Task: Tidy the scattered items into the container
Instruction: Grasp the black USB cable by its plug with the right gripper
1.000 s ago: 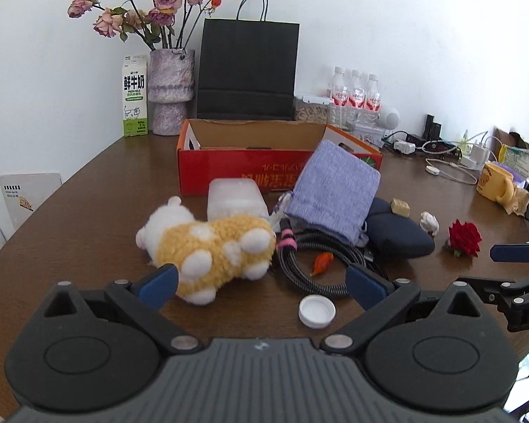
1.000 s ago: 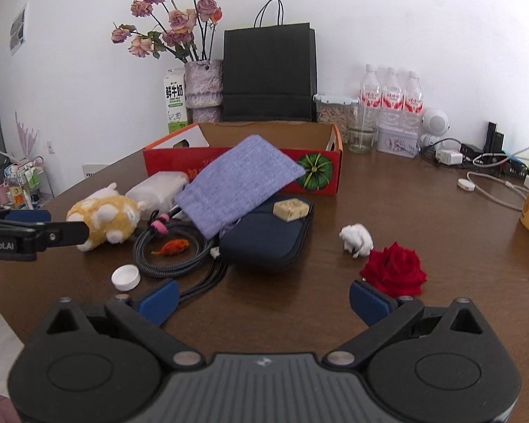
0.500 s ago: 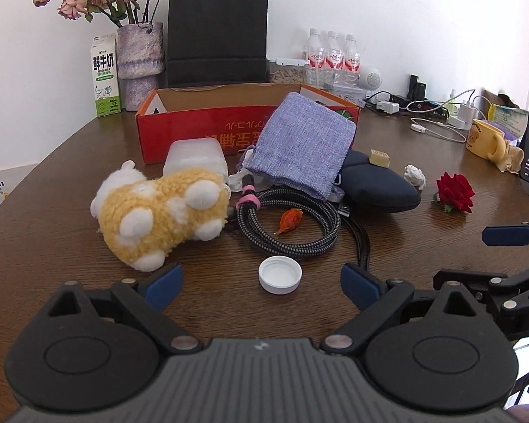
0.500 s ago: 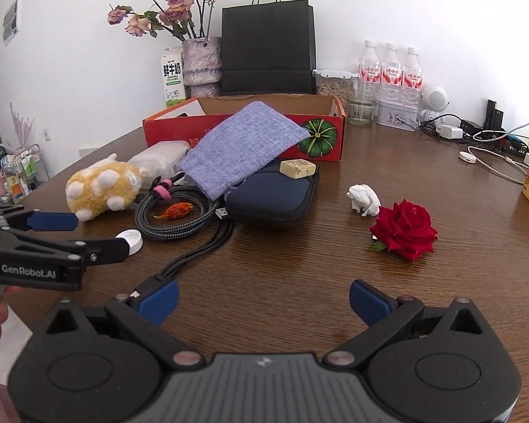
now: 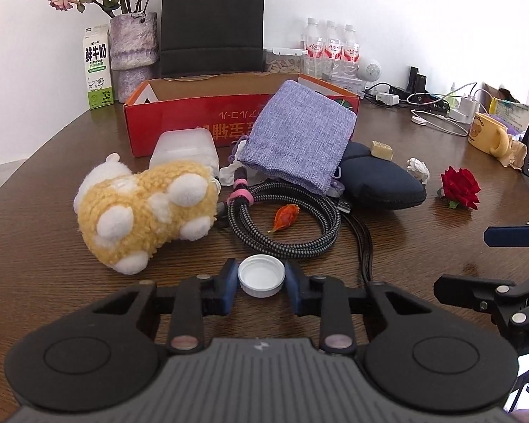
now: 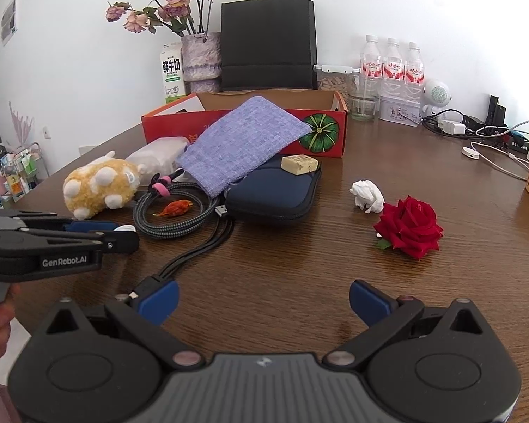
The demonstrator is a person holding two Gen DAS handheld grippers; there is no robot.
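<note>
L gripper point(image 5: 261, 283): pads closed in on white bottle cap point(image 5: 261, 275), one each side, touching or near-touching; cap sits open side up on table point(image 5: 46, 246), directly ahead of claw. Judged gripped, lift not yet begun. Red box point(image 5: 194, 125) lies straight ahead, far side of the clutter: coiled cable point(image 5: 285, 225), plush toy point(image 5: 144, 211), purple pouch point(image 5: 299, 144). Move must clear these. L is the arm on the cap. R gripper point(image 6: 262, 299): fingers wide apart, holding nothing, well off to the right, nearer red rose point(image 6: 409, 227)
</note>
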